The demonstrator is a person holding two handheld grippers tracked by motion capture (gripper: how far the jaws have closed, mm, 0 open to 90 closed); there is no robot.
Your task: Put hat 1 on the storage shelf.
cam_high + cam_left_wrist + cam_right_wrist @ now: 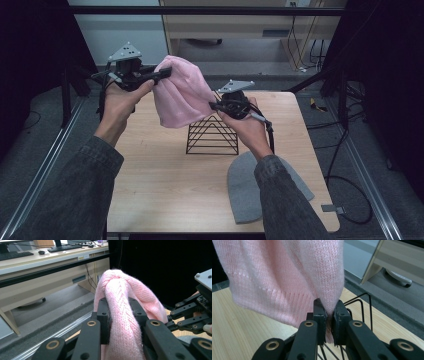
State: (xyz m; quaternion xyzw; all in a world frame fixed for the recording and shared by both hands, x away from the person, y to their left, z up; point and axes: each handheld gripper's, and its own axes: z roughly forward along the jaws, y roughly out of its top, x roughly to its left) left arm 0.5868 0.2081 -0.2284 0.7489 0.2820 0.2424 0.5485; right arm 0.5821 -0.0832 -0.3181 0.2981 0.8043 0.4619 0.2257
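High view: one pink knit hat (181, 92) hangs in the air above the desk (165, 170), stretched between the two tongs, just above and at about 10 o'clock from the black wire rack (212, 134) that stands near the desk's middle. The left tongs (162, 75) pinch the hat's upper edge; in the left gripper view a thick fold of pink knit (122, 322) fills the gap between jaws that are closed onto it. The right tongs (214, 106) hold the lower right edge; in the right gripper view the jaws are nearly together with a thin pinch of fabric (329, 302) between them.

Judging from this, the hat is lifted and spread but not yet set over the rack; lowering it onto the peaked wire frame seems to be what is left. A second hat, grey (245, 190), lies flat on the desk at about 5 o'clock from the rack, partly under the person's right sleeve (285, 200), untouched.

Count: two hats, one rack, two tongs.
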